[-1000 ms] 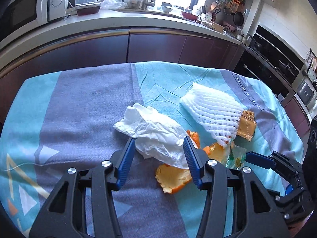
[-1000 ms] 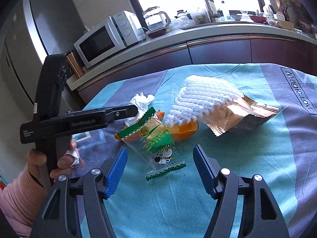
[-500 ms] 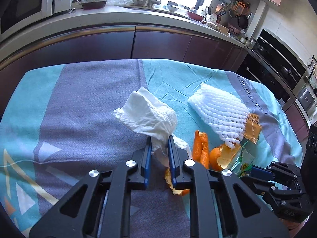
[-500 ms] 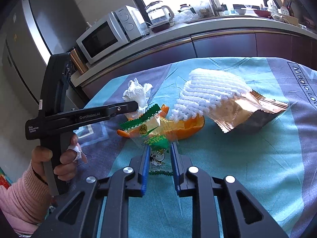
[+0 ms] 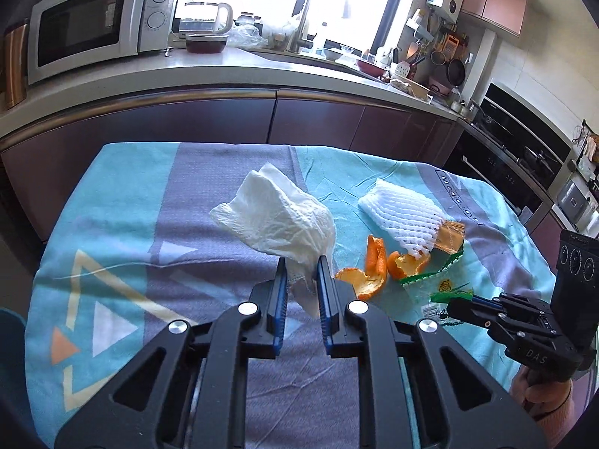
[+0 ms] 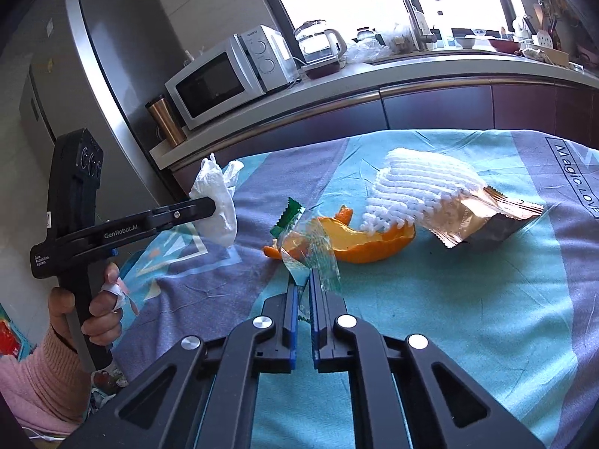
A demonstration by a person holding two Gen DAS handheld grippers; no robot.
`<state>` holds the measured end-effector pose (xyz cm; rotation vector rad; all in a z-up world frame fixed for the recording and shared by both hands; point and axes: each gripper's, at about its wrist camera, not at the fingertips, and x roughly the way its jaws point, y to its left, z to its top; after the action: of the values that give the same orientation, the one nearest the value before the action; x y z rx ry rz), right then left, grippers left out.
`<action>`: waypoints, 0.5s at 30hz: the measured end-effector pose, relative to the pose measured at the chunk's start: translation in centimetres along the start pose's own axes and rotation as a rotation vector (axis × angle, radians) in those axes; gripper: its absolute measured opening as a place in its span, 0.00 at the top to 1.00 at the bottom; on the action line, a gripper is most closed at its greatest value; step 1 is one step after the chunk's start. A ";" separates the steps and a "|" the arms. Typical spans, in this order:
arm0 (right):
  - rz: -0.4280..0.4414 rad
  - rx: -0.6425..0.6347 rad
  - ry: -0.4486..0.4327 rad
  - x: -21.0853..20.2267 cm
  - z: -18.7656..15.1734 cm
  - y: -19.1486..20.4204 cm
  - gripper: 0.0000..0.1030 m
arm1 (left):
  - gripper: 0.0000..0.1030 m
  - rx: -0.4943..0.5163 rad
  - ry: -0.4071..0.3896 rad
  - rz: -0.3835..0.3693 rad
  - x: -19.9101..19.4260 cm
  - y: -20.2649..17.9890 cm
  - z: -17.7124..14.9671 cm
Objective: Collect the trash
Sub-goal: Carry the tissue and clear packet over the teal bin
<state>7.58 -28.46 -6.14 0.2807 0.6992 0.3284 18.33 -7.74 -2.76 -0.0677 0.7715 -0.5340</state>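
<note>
The left gripper (image 5: 302, 266) clenches a crumpled paper towel (image 5: 277, 217); the right gripper (image 6: 304, 283), having just closed, pinches a clear candy wrapper (image 6: 312, 250) beside orange peel (image 6: 368, 241).

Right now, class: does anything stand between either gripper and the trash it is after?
Nothing does. The left gripper already clamps the white tissue; the right gripper clamps the clear green-edged wrapper.

The left gripper (image 5: 302, 273) pinches a crumpled white paper towel (image 5: 279, 217) between its blue pads (image 5: 281, 292), the towel fanning out ahead of the fingertips. Just right of the fingers lie orange peels (image 5: 368, 273); farther right, a white foam net (image 5: 402, 215) over a gold wrapper (image 5: 451, 237).
</note>
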 end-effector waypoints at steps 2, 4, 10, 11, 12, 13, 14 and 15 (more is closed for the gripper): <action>0.015 -0.008 -0.016 -0.4 0.1 0.7 0.95 | 0.85 -0.012 -0.010 -0.003 -1.2 0.8 -0.6; 0.032 -0.014 -0.026 -0.6 0.1 1.4 0.95 | 0.85 -0.023 -0.020 0.005 -2.4 1.5 -1.3; 0.095 -0.040 -0.027 -0.4 -0.1 4.0 0.95 | 0.85 -0.068 -0.038 0.039 -5.6 4.0 -3.5; 0.107 -0.044 -0.025 -0.2 -0.1 4.5 0.95 | 0.85 -0.070 -0.041 0.044 -6.1 4.2 -3.9; 0.120 -0.049 -0.025 -0.1 -0.1 4.9 0.95 | 0.85 -0.074 -0.043 0.050 -6.5 4.6 -4.2; 0.130 -0.054 -0.023 0.0 -0.1 5.3 0.95 | 0.85 -0.075 -0.046 0.057 -7.1 4.9 -4.6; 0.139 -0.059 -0.020 0.1 -0.1 5.8 0.95 | 0.85 -0.074 -0.050 0.065 -7.7 5.2 -5.0; 0.148 -0.065 -0.018 0.2 -0.1 6.2 0.95 | 0.85 -0.075 -0.055 0.072 -8.3 5.5 -5.3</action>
<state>6.42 -22.71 -4.16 0.2742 0.6500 0.4883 12.20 1.69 -2.65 -0.1234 0.7378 -0.4328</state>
